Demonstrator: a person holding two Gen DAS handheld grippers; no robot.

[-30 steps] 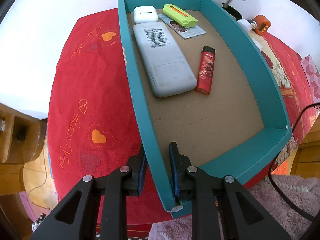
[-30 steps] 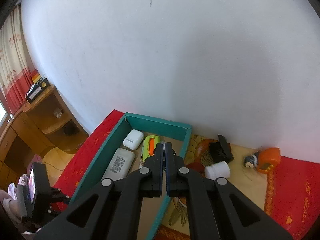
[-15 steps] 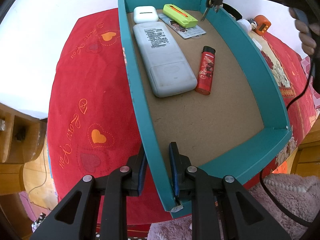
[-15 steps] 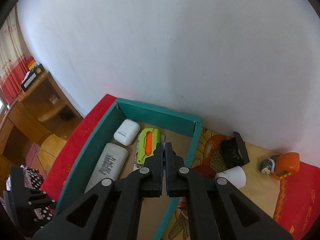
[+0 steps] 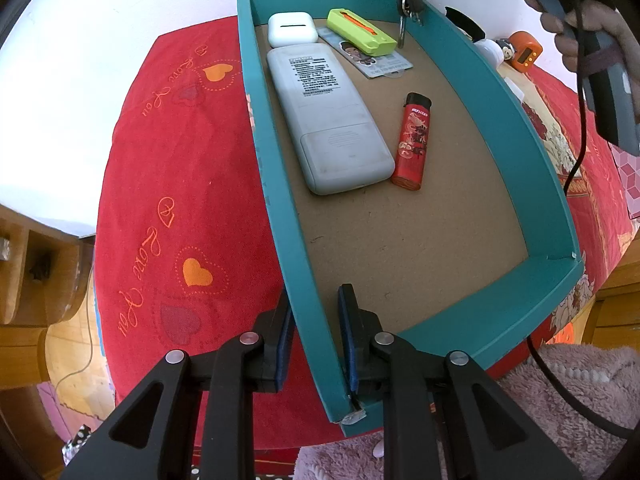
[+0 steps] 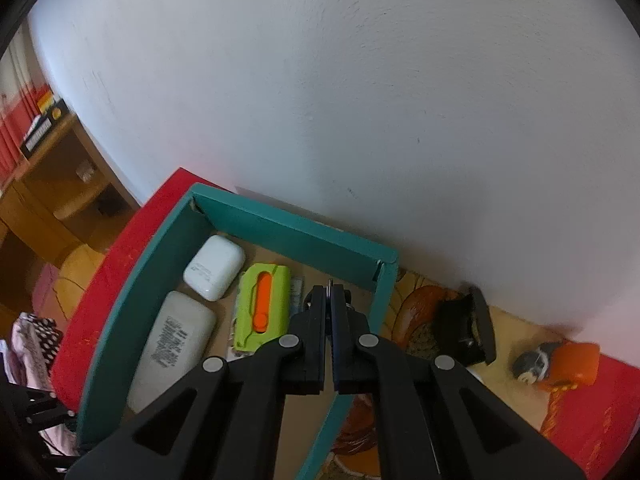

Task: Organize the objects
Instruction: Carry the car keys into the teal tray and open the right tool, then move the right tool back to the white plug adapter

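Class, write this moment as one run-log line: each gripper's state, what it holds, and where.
left gripper: shut on teal box wall | right gripper: shut on keys, above box's far corner | keys not yet released

The right gripper (image 6: 330,300) hung over the teal box's (image 6: 288,226) far corner, its jaws pinched on a key ring (image 6: 329,285). Below lay a white earbud case (image 6: 215,267), a green-and-orange cutter (image 6: 262,312) and a grey remote (image 6: 170,346).
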